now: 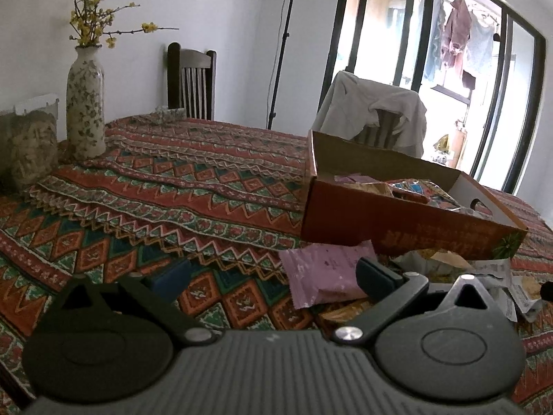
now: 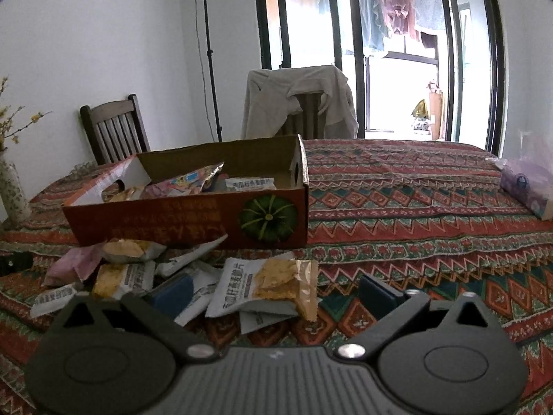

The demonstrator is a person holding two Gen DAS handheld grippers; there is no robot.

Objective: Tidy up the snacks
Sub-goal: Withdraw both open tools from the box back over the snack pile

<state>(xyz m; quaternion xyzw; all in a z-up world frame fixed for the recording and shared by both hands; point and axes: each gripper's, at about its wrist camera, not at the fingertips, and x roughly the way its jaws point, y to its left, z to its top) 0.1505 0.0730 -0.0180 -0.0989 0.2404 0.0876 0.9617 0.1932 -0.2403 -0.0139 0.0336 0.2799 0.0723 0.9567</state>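
My left tool [image 1: 273, 278] spread wide, nothing gripped; pink packet [image 1: 325, 271] lies on table [image 1: 145, 186] between its fingers, nearer right finger. My right tool [image 2: 276, 292] also spread wide, empty; white cracker packet [image 2: 266, 285] lies between its fingers, pads not pressing it. More packets [image 2: 121, 269] heaped left, near side of box. Cardboard box [image 2: 193, 221] with pumpkin picture stands just beyond heap, several packets inside. Flower vase [image 1: 85, 103] far left. Tissue pack [image 2: 528, 186] far right.
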